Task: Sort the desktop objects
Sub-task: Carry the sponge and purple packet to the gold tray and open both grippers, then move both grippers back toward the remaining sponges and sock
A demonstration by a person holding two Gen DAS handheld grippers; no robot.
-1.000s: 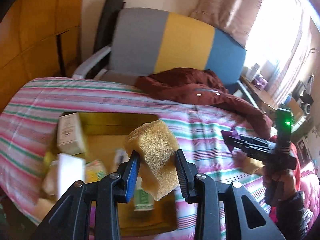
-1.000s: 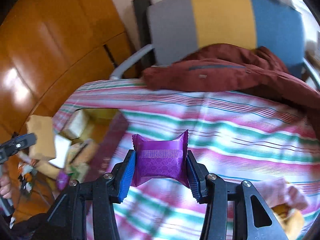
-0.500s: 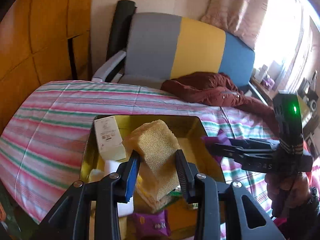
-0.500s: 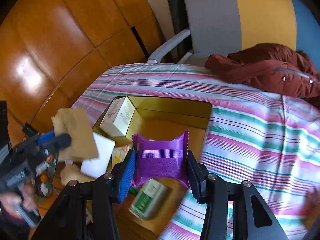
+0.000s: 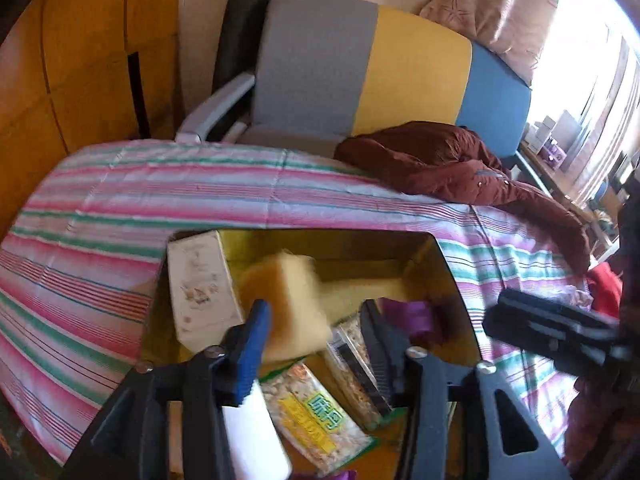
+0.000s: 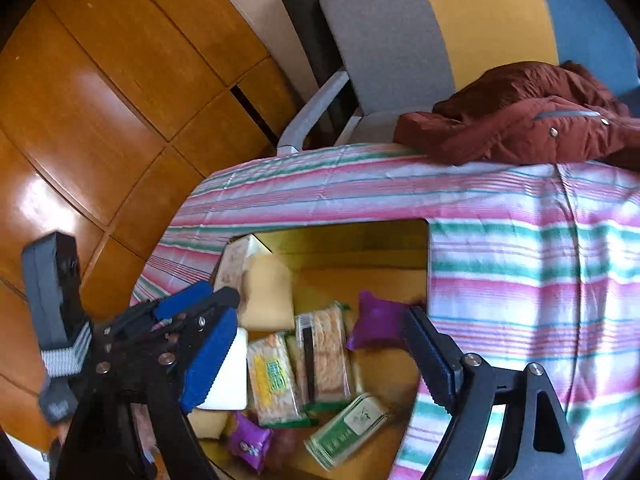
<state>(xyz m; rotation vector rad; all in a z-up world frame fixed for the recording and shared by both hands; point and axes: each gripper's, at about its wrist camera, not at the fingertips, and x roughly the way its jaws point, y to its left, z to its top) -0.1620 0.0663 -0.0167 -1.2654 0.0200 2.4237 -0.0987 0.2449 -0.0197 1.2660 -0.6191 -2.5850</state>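
A gold tray (image 5: 448, 264) (image 6: 360, 236) sits on the striped tablecloth and holds snack packets and boxes. My left gripper (image 5: 316, 332) is open over the tray; the yellow sponge (image 5: 288, 304) is blurred between its spread jaws, free of them, and also shows in the right wrist view (image 6: 266, 294). My right gripper (image 6: 316, 348) is open wide above the tray. The purple packet (image 6: 376, 324) lies loose in the tray by the right finger and shows in the left wrist view (image 5: 412, 318). The left gripper shows in the right wrist view (image 6: 192, 308).
In the tray lie a white box (image 5: 200, 284), a yellow-green snack packet (image 6: 274, 380), a clear cracker packet (image 6: 326, 356), a green box (image 6: 346, 430) and a small purple packet (image 6: 248, 442). A maroon jacket (image 6: 520, 120) lies at the table's far edge before a chair (image 5: 360, 64).
Both grippers opened. The left let go of the sponge and the right let go of the purple packet; both now drop or lie in the tray. Both views moved closer over the tray.
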